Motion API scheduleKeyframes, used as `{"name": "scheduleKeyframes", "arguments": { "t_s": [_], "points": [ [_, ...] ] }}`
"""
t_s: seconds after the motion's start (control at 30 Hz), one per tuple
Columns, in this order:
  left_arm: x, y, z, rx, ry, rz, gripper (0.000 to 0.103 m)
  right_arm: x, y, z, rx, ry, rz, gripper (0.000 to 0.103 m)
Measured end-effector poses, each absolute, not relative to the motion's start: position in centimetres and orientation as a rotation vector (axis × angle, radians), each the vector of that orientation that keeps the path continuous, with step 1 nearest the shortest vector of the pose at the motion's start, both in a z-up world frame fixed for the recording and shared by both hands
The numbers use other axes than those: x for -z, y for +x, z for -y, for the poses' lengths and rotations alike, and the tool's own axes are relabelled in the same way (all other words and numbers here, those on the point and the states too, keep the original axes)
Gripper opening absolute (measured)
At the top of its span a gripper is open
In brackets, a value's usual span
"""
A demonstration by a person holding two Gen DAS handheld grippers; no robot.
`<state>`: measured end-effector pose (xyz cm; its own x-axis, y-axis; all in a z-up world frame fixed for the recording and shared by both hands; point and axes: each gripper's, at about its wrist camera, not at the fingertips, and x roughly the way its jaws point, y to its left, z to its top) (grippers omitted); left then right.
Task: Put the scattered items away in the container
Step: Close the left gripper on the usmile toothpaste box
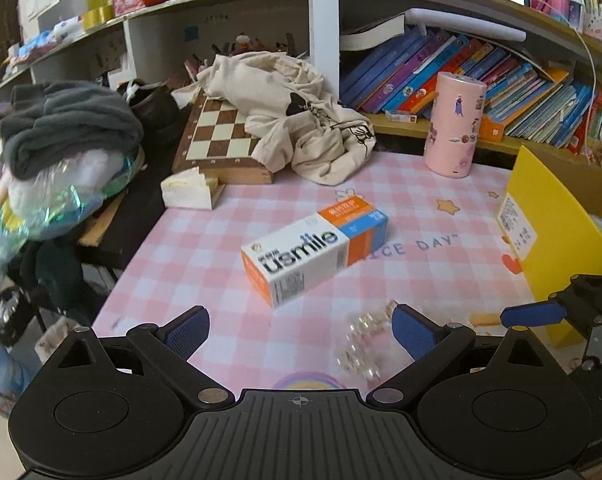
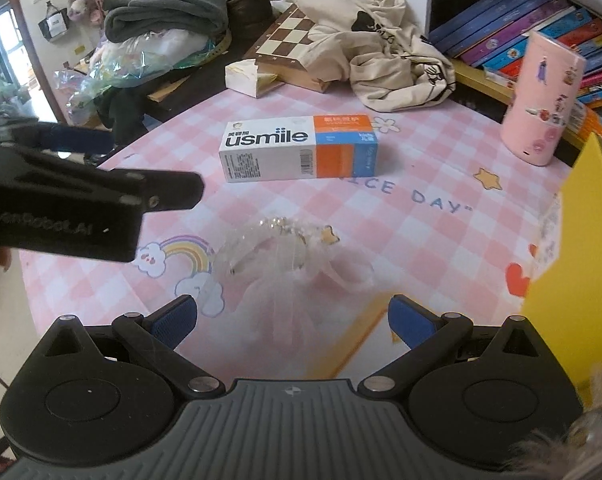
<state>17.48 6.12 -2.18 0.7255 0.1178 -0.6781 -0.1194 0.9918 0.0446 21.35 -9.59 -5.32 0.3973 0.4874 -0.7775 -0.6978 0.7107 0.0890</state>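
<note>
Looks like the pick-up step: the left gripper is held wide open and empty, the usmile box is lying flat mid-mat, the beaded hair clip is framed by the open, empty right gripper, and the yellow container is parked far right, so a closing pinch is probably needed next.

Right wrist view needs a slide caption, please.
Open right claw faces a beaded tulle hairpiece and usmile box on the pink checked mat.
</note>
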Motion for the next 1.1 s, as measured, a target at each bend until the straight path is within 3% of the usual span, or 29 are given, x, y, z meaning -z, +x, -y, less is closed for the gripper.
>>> {"name": "scheduleKeyframes", "arguments": {
  "t_s": [0.57,0.9,1.03,1.1],
  "points": [
    [7.2,29.0,-7.8,-0.002,0.251,-0.854,0.099,7.5,24.7,7.2,-0.820,-0.265,-0.905,0.103],
    [9.1,31.5,-7.7,0.060,0.259,-0.921,0.099,8.6,25.2,5.1,-0.881,-0.299,-0.933,0.103],
    [9.2,31.0,-8.0,0.056,0.233,-0.917,0.094,8.9,25.3,4.6,-0.883,-0.317,-0.941,0.098],
    [9.0,30.7,-8.2,0.057,0.225,-0.912,0.091,8.9,25.1,4.7,-0.879,-0.341,-0.926,0.084]
  ]
}}
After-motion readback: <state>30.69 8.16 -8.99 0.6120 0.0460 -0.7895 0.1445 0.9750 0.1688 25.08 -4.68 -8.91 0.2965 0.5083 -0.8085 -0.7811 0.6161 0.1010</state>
